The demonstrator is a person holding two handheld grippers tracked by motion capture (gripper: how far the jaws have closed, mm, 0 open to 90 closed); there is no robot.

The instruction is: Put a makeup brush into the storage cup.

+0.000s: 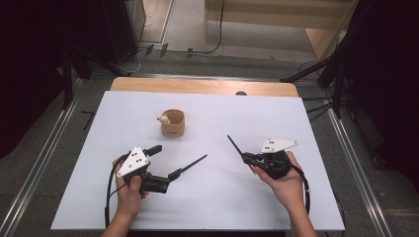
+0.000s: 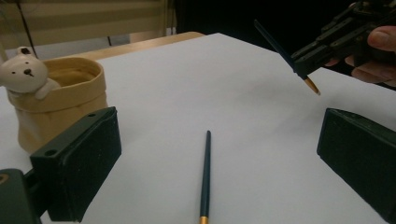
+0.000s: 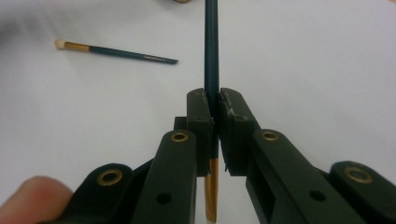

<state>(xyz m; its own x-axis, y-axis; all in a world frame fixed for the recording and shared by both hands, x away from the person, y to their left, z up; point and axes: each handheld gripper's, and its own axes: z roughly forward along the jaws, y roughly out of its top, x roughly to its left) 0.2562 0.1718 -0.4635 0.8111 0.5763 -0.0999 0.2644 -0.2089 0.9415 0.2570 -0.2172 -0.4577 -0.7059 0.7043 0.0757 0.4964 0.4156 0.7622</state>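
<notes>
Right claw [image 3: 212,119]: pressing its jaws together on a dark brush [image 3: 211,51] — the handle is running up between the pads, the gold band and pale tip hanging below them. In the high view this claw [image 1: 245,157] is hovering over the right half of the table, the brush [image 1: 234,145] pointing up and away toward the cup.
Left claw [image 2: 217,154]: standing spread wide, holding nothing — its two black jaws are framing a second brush.
Second brush [image 2: 205,175]: lying flat on the white table [image 1: 222,207] between the open jaws, touching neither of them; in the right gripper view it [image 3: 116,51] is resting well apart from the held one.
Cup [image 1: 173,123]: sitting upright toward the far middle of the table, a small bear figure [image 2: 23,72] leaning over its rim.
</notes>
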